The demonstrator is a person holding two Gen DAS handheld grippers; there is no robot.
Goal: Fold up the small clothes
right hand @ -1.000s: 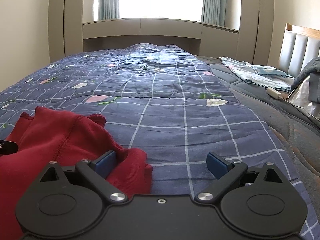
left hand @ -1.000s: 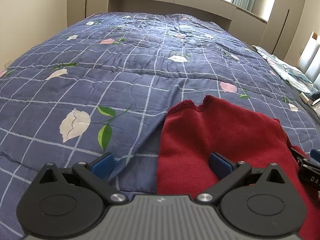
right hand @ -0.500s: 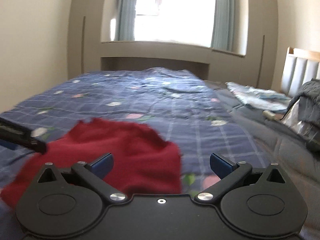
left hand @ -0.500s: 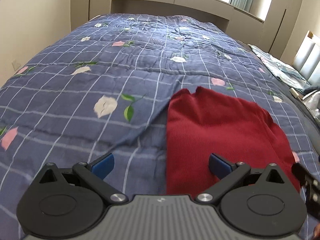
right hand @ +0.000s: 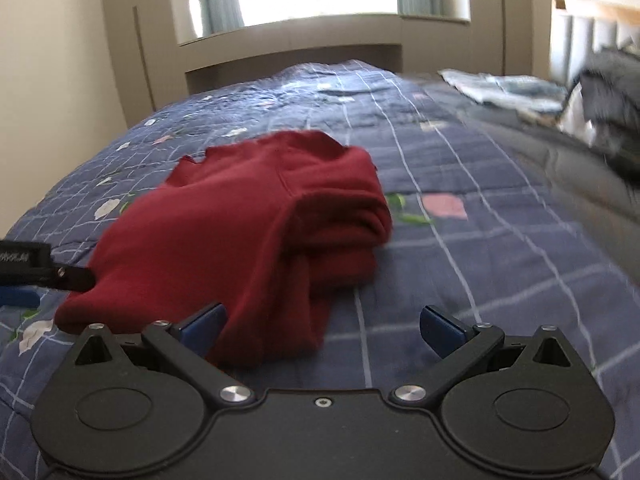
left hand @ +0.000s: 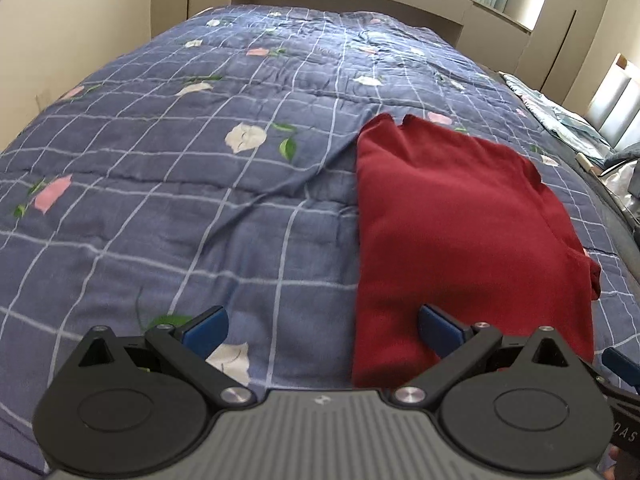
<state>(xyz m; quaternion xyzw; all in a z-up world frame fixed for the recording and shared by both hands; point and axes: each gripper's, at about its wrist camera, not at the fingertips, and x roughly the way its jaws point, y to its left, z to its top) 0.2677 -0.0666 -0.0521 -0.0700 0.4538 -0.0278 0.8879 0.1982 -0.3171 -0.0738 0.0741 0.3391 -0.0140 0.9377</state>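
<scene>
A dark red knit garment (left hand: 452, 216) lies folded into a thick rectangle on the blue checked quilt (left hand: 200, 168). In the right wrist view the same garment (right hand: 248, 224) shows its stacked folded edge at the right. My left gripper (left hand: 322, 326) is open just short of the garment's near left edge, its right finger over the red cloth without gripping it. My right gripper (right hand: 322, 326) is open wide near the garment's near right corner, nothing between its fingers. The left gripper's tip shows at the left edge of the right wrist view.
The quilt (right hand: 460, 240) covers a wide bed. A pale blue patterned cloth (right hand: 504, 88) and a dark grey pile (right hand: 612, 100) lie by the headboard at the right. Cabinets and a bright window stand beyond the bed.
Both grippers have drawn back from the red garment, which now lies farther out and folded flat. The right gripper's left finger no longer sits in the cloth.
</scene>
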